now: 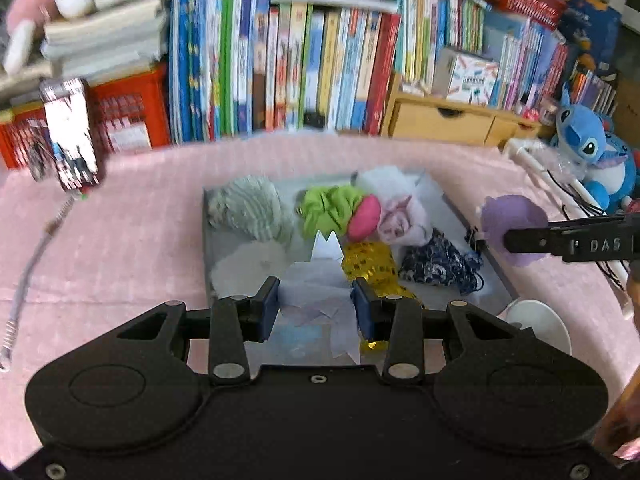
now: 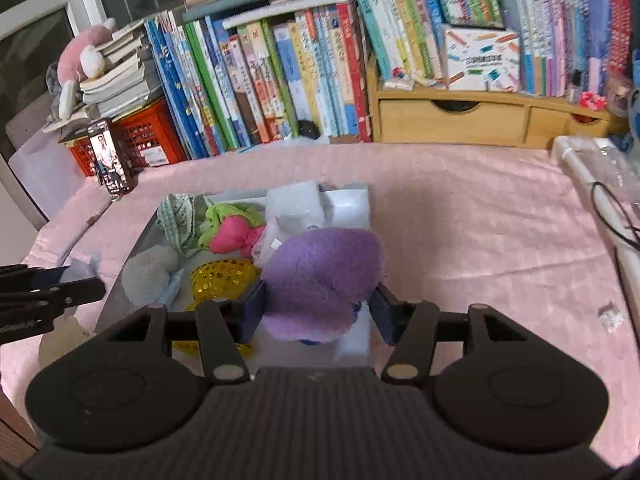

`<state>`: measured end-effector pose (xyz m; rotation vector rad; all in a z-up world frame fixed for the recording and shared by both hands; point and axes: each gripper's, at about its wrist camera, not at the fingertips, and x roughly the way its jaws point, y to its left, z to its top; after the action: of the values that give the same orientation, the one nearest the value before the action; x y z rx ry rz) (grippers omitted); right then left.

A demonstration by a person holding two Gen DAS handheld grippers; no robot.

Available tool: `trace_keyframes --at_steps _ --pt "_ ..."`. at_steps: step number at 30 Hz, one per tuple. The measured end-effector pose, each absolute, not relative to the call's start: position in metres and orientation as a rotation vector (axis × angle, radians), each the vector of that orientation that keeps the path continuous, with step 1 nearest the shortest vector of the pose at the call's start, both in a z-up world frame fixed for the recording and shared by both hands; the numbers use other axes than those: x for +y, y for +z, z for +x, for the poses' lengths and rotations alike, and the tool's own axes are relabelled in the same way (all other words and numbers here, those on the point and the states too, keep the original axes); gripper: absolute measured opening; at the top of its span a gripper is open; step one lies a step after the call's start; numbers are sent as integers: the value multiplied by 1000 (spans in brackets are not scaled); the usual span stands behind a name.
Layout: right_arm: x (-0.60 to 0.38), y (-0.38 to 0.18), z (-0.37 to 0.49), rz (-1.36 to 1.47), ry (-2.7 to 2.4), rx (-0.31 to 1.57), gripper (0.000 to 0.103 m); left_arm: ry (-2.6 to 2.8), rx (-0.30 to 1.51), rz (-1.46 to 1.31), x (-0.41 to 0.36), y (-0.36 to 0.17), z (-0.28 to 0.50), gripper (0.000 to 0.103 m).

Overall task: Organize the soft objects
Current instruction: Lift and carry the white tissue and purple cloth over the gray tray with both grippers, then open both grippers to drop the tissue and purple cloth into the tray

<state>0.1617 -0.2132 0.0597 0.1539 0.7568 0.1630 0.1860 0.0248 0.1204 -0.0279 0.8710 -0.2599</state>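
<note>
While gripped: purple plush [image 2: 320, 276] between fingers [image 2: 252, 312]

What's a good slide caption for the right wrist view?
Right gripper holds a purple plush over the tray of soft items.

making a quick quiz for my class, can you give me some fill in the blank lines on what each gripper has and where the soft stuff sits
1. The right gripper holds a fuzzy plush piece coloured ____.
2. The left gripper holds a crumpled piece of white ____.
3. The soft items lie in a grey ____ on the pink cloth.
4. The pink pouf touches a scrunchie coloured ____.

Missing words: purple; paper; tray; green
</note>
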Motion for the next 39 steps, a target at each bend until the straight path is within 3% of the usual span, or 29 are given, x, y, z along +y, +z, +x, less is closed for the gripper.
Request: trace_keyframes --at_steps 13,39 --pt "-167 44 198 54 256 920 61 -300 1124 -96 13 82 236 37" --pt "-150 15 251 -8 207 1007 61 -215 1154 -101 2 51 283 38"
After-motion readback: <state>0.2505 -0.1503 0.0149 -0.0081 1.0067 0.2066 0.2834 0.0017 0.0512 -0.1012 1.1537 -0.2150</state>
